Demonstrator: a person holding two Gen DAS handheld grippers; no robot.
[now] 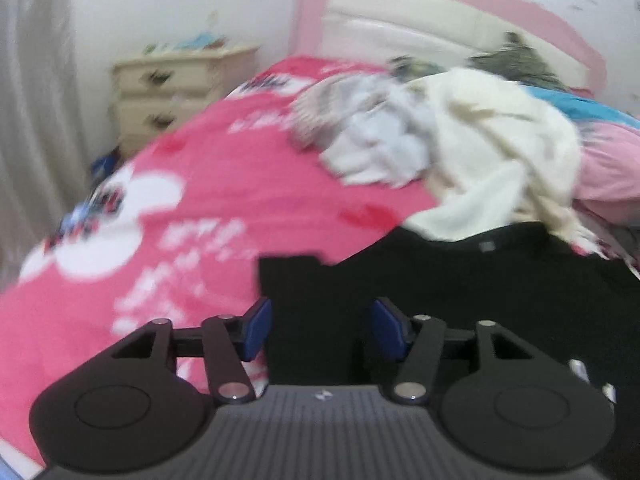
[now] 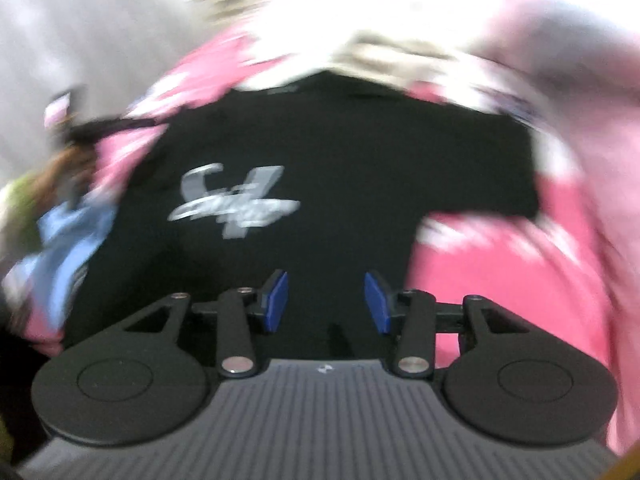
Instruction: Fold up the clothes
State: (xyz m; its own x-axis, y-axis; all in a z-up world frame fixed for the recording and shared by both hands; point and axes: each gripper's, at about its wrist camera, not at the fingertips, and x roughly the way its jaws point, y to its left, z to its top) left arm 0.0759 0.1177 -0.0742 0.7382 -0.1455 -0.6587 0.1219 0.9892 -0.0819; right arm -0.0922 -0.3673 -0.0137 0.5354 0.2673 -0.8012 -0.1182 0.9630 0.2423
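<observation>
A black T-shirt (image 2: pixel 340 152) is seen spread flat on the pink bedspread (image 1: pixel 208 208), filling the centre of the right wrist view, print up and one sleeve at the right; no fold can be made out yet. The left gripper (image 1: pixel 320 328) and right gripper (image 2: pixel 326 300) are held apart with nothing between the pads. A heap of unfolded clothes (image 1: pixel 440 136) is piled at upper right, its cream edge overlapping the collar. A nightstand (image 1: pixel 180 84) stands at upper left.

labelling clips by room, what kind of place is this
Most likely a bedroom: a bed with a pink printed cover and a padded headboard, a cream bedside drawer unit by the wall, and loose clothes piled on the bed.
</observation>
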